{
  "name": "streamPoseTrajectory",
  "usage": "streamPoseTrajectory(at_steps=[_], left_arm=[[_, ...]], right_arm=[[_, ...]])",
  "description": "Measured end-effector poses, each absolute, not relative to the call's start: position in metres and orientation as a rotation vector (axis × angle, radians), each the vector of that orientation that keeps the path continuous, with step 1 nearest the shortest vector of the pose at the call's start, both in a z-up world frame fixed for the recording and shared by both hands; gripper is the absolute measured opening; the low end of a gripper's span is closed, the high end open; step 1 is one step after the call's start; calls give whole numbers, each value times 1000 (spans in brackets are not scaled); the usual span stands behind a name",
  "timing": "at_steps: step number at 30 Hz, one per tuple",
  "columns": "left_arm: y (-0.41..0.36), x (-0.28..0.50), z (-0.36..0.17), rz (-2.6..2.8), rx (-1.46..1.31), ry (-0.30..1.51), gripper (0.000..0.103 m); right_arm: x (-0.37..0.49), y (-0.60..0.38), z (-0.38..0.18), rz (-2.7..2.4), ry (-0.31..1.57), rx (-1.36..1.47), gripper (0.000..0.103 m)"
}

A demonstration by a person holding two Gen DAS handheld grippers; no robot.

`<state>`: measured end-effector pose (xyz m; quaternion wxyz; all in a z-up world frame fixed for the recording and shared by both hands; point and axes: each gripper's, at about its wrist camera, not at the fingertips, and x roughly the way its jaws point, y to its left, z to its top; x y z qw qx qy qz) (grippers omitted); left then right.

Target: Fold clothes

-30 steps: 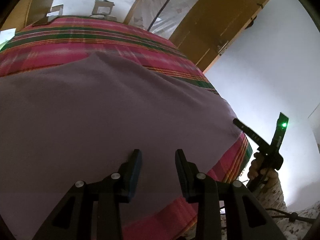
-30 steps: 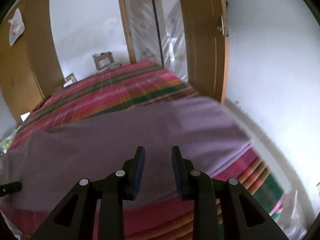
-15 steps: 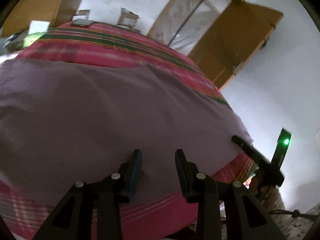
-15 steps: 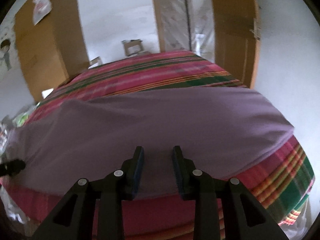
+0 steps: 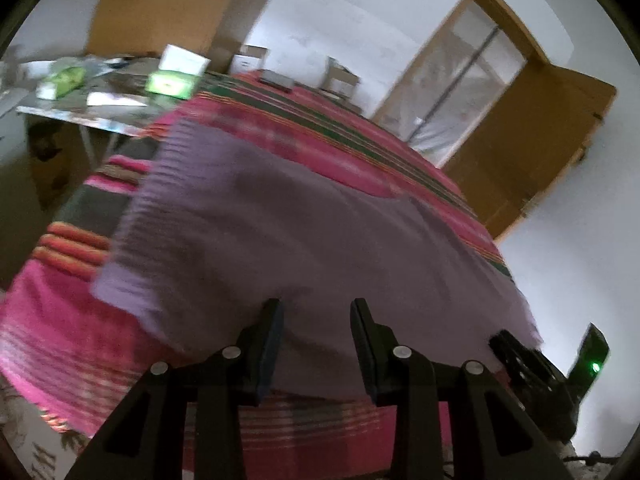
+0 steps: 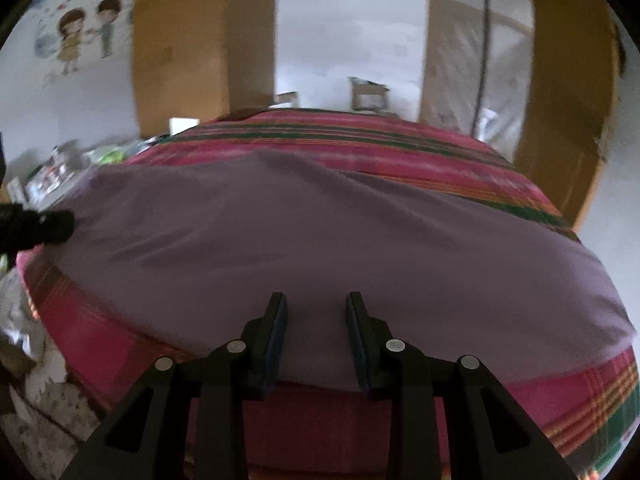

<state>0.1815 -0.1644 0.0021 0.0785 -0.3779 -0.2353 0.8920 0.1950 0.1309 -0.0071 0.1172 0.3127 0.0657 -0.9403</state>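
A purple cloth (image 5: 304,240) lies spread flat over a bed with a pink, green and orange striped cover (image 5: 360,128). My left gripper (image 5: 316,312) stands open above the cloth's near edge, nothing between its fingers. The right gripper (image 5: 532,364) shows at the lower right of the left wrist view, by the cloth's right corner. In the right wrist view the same purple cloth (image 6: 320,240) fills the middle, and my right gripper (image 6: 316,306) is open over its near hem. The left gripper's tip (image 6: 36,226) pokes in at the far left, near the cloth's left corner.
A cluttered side table (image 5: 100,92) with green and white boxes stands left of the bed. Cardboard boxes (image 6: 368,94) sit behind the bed by the wall. A wooden door (image 5: 532,152) stands ajar on the right, a wooden wardrobe (image 6: 180,48) at the back left.
Both wrist views have swung left and pulled back, so the cloth's left edge and the side table now show. Both grippers stayed open and hold nothing.
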Motion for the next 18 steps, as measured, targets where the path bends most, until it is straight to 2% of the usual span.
streamPoseTrajectory(at_steps=[4,14,18], left_arm=[[-180,181,0,2678,-1114,-777,35],[-198,197,-3,2706,-1106,-793,35],[-206,197,-5,2700,-1102,-808,31]], right_arm=[[196,108,-8,-2686,274,882,31],[190,51,-7,-2519,387,820,31],[186,28,-7,-2469,423,796,31]])
